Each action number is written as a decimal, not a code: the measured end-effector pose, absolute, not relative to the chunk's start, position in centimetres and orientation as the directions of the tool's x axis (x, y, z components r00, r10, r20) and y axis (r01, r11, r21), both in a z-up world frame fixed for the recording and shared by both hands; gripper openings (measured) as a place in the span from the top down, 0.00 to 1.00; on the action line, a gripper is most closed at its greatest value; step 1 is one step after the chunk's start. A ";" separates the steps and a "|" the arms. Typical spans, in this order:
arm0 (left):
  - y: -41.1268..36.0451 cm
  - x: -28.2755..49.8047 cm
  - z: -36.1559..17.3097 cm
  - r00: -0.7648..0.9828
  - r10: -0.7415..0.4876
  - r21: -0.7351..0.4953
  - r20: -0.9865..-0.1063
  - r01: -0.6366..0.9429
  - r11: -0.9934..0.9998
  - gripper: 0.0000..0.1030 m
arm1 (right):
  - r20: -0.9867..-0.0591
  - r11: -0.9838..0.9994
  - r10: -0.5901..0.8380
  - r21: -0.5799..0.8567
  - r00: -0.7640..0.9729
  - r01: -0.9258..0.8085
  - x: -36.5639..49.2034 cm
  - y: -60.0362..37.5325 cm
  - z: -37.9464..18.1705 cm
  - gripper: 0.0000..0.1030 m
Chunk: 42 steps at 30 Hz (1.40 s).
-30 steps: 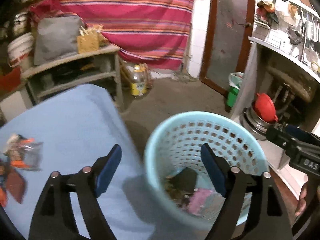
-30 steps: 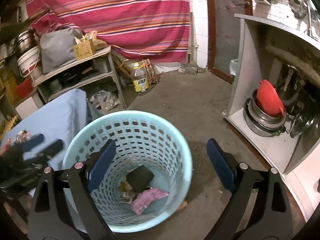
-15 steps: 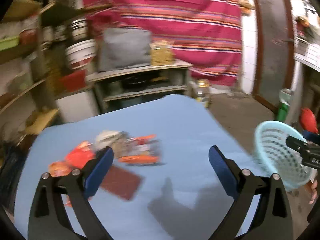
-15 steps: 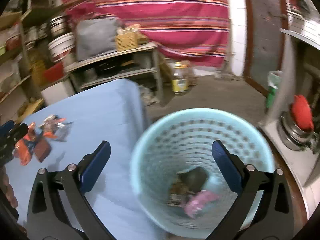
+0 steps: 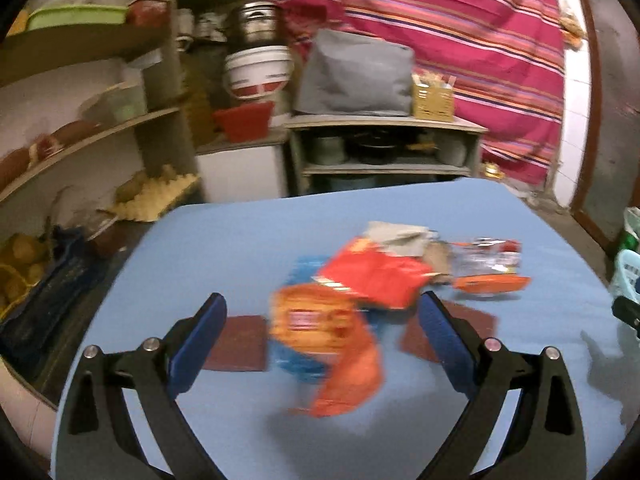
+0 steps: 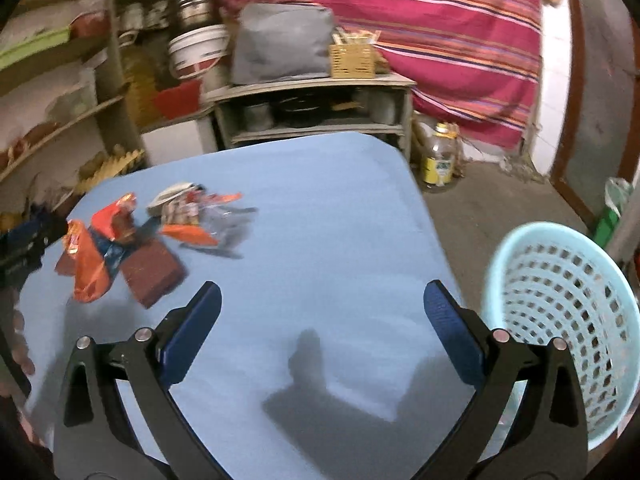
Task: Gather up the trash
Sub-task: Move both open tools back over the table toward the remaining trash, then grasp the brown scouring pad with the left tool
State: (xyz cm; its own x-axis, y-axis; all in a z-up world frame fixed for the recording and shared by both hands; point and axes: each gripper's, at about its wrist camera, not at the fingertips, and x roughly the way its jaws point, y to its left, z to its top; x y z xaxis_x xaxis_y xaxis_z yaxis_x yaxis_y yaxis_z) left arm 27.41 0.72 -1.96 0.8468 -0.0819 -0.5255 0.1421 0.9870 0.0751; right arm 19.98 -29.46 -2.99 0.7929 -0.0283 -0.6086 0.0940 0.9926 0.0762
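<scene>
A heap of wrappers lies on the blue table [image 5: 224,240]: an orange packet [image 5: 324,328], a red packet [image 5: 376,276], a clear wrapper [image 5: 486,260] and two brown flat pieces [image 5: 236,344]. My left gripper [image 5: 320,340] is open and empty, hovering over the orange packet. In the right wrist view the same heap [image 6: 120,240] lies at the left of the table [image 6: 320,208]. My right gripper [image 6: 320,328] is open and empty above bare cloth. The light blue basket [image 6: 560,312] stands at the right, off the table.
Shelves [image 5: 100,120] with pots, a white bucket [image 5: 258,70] and a grey bag [image 5: 356,72] stand behind the table. A striped curtain [image 6: 440,28] hangs at the back. A bottle [image 6: 438,160] stands on the floor by the table's far corner.
Both grippers swung left from over the basket to over the table. The left one now sits above the wrapper heap. Both stay open and empty.
</scene>
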 end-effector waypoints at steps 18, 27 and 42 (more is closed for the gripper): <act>8.5 32.3 -7.4 0.736 0.001 0.030 -0.677 0.026 0.999 0.09 | -0.673 0.999 0.045 0.051 0.739 -0.014 24.9 -21.8 -5.6 0.04; 8.2 35.1 -9.9 0.588 -0.046 -0.008 -0.808 0.067 0.998 0.09 | -0.683 0.993 0.086 0.117 0.725 -0.007 26.3 -21.3 -6.0 0.04; 8.9 35.6 -9.5 0.610 -0.087 -0.032 -0.787 0.101 0.994 0.19 | -0.747 0.993 0.117 0.091 0.654 -0.074 28.5 -17.6 -7.3 0.04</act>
State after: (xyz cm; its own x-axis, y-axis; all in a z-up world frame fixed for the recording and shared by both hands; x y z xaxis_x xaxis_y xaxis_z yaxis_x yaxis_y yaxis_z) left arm 35.58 8.91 -9.46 0.6101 -0.0872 -0.7875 0.1009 0.9944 -0.0319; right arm 28.52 -17.58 -7.26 0.6540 0.1168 -0.7474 -0.0736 0.9931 0.0908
